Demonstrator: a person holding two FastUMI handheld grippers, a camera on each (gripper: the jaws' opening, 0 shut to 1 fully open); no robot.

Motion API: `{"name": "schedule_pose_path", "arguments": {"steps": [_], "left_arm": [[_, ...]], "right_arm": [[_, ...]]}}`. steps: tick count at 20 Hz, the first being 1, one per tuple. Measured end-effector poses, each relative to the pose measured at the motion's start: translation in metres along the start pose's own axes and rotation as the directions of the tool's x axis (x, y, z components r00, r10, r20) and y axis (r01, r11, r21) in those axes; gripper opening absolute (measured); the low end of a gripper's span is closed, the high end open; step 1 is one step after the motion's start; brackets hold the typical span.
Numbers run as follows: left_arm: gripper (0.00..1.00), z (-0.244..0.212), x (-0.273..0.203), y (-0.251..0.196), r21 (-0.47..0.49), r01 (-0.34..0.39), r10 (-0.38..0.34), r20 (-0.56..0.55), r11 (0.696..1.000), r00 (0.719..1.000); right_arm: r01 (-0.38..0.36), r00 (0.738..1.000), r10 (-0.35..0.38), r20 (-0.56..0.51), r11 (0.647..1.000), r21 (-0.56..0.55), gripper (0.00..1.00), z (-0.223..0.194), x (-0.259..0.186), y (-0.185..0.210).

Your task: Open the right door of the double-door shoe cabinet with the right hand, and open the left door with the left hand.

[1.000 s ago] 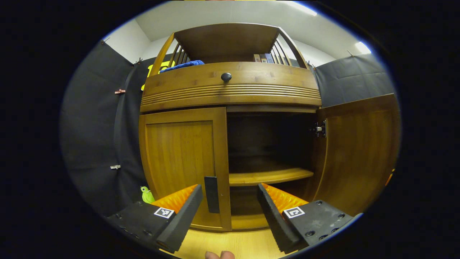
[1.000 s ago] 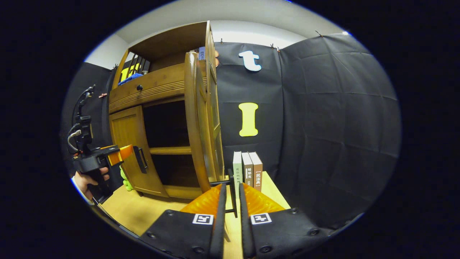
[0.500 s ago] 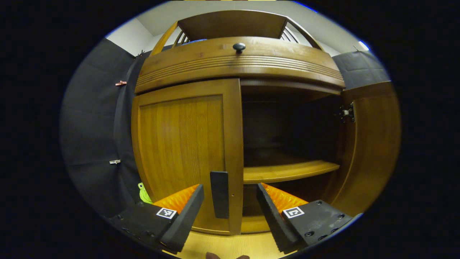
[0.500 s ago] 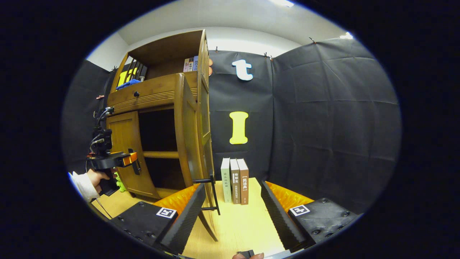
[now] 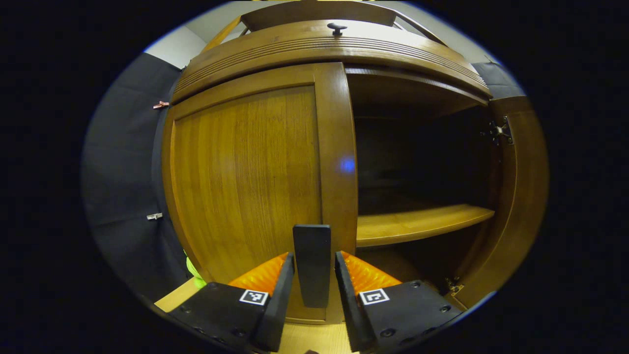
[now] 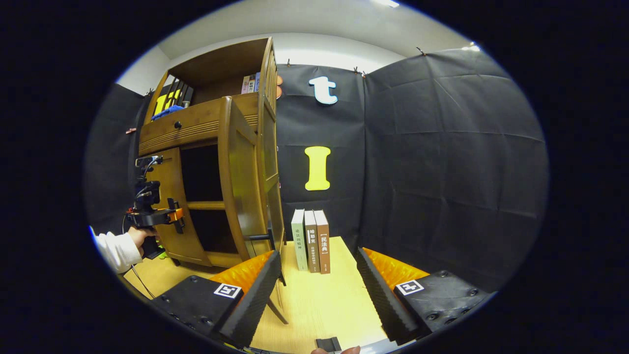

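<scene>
The wooden shoe cabinet looms close in the left gripper view. Its left door is closed. That door's dark upright handle stands between my left gripper's fingers, which are shut on it. The right door is swung wide open, baring a dark inside with a shelf. In the right gripper view the open right door shows edge-on, its handle just left of my right gripper, which is open and holds nothing. The left gripper is seen at the left door.
Three books stand upright on the light wooden floor right of the cabinet. A green toy lies by the cabinet's left foot. A drawer with a round knob sits above the doors. A white-sleeved hand holds the left gripper.
The left gripper has moved in on the left door and shut on its handle. The right gripper let go of the right door's handle, opened and drew back.
</scene>
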State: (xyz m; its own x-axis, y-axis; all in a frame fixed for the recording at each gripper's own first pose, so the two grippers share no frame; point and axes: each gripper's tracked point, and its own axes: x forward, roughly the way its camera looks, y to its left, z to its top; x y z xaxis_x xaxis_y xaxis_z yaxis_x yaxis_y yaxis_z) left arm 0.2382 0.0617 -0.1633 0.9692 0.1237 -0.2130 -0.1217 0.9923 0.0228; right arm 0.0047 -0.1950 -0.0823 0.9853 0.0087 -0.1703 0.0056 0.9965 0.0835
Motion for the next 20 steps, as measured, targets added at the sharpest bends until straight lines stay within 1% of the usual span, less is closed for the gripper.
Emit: {"name": "schedule_pose_path", "arguments": {"steps": [2,3,4,5,6,8,12,13,14,15,20], "left_arm": [[0.43,-0.001,0.004,-0.001,-0.008,0.016,-0.016,-0.002,1.000,1.000],[0.37,-0.002,0.002,-0.001,-0.012,0.024,-0.024,-0.010,1.000,1.000],[0.35,-0.005,0.000,-0.001,-0.017,0.027,-0.027,-0.018,0.999,0.999],[0.36,-0.006,-0.001,-0.001,-0.016,0.024,-0.025,-0.025,1.000,0.999],[0.33,-0.005,-0.004,-0.001,-0.006,0.020,-0.020,-0.028,1.000,0.999],[0.30,-0.007,-0.013,0.002,0.006,0.017,-0.017,-0.032,1.000,0.999],[0.27,-0.010,-0.040,0.009,0.002,0.054,-0.054,-0.045,0.999,0.998],[0.27,-0.011,-0.048,0.013,0.007,0.063,-0.062,-0.049,0.998,0.997],[0.27,-0.014,-0.058,0.017,0.010,0.070,-0.069,-0.053,0.998,0.996],[0.27,-0.015,-0.066,0.022,0.008,0.075,-0.074,-0.055,0.997,0.996],[0.27,-0.023,-0.107,0.046,-0.008,0.091,-0.091,-0.065,0.996,0.994]], "right_arm": [[0.009,1.000,-0.009,0.001,1.000,-0.004,0.98,0.000,-0.004,-0.001],[0.012,1.000,-0.012,0.002,1.000,-0.008,1.00,0.001,-0.007,-0.001],[0.015,1.000,-0.015,0.005,1.000,-0.012,1.00,0.001,-0.009,-0.001],[0.017,1.000,-0.017,0.008,1.000,-0.013,1.00,0.002,-0.011,0.000],[0.020,1.000,-0.020,0.012,1.000,-0.014,0.98,0.004,-0.013,0.001],[0.028,1.000,-0.027,0.016,0.999,-0.017,0.98,0.005,-0.017,0.001],[0.043,0.998,-0.043,0.035,0.999,-0.009,0.98,0.013,-0.025,0.006],[0.049,0.998,-0.048,0.038,0.999,-0.009,1.00,0.014,-0.028,0.008],[0.054,0.998,-0.054,0.041,0.998,-0.009,0.98,0.016,-0.030,0.011],[0.058,0.997,-0.057,0.044,0.998,-0.007,0.98,0.017,-0.032,0.014],[0.057,0.996,-0.056,0.064,0.998,-0.014,0.98,0.022,-0.040,0.043]]}}
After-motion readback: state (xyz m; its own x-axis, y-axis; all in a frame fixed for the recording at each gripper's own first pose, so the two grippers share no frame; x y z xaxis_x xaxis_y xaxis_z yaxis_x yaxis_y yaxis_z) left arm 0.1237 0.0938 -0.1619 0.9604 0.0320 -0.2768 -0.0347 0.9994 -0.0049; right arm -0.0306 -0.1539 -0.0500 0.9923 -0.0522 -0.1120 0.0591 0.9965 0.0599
